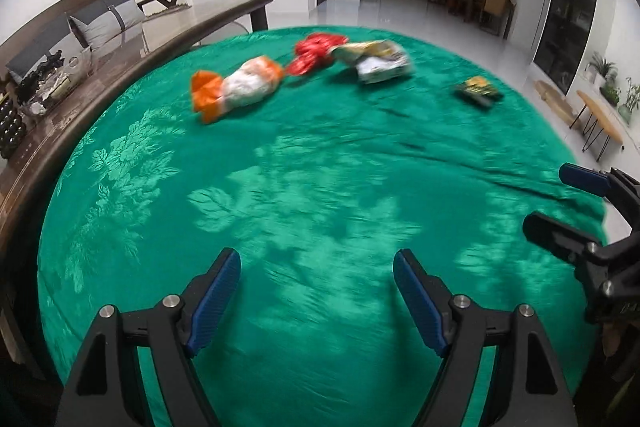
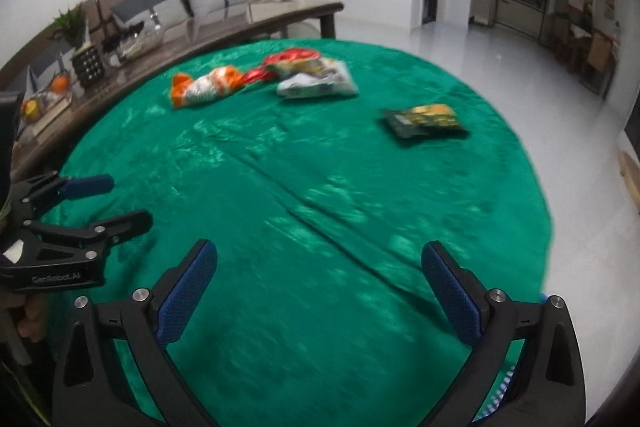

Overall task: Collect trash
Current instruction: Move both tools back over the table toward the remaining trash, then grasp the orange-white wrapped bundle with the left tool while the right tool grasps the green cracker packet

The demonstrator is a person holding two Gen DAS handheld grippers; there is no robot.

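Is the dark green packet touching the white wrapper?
Apart. The right wrist view shows the dark green packet alone, with bare green cloth between it and the white wrapper.

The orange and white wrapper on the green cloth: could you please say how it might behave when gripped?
The orange and white wrapper looks crumpled and twisted at one end, so it is probably floppy and light. Its film looks glossy, so it may slip between fingers.

Each hand-held gripper (image 1: 317,291) (image 2: 319,287) is black plastic, with textured blue pads (image 2: 188,297), silver screws and "GenRobot.AI" lettering.
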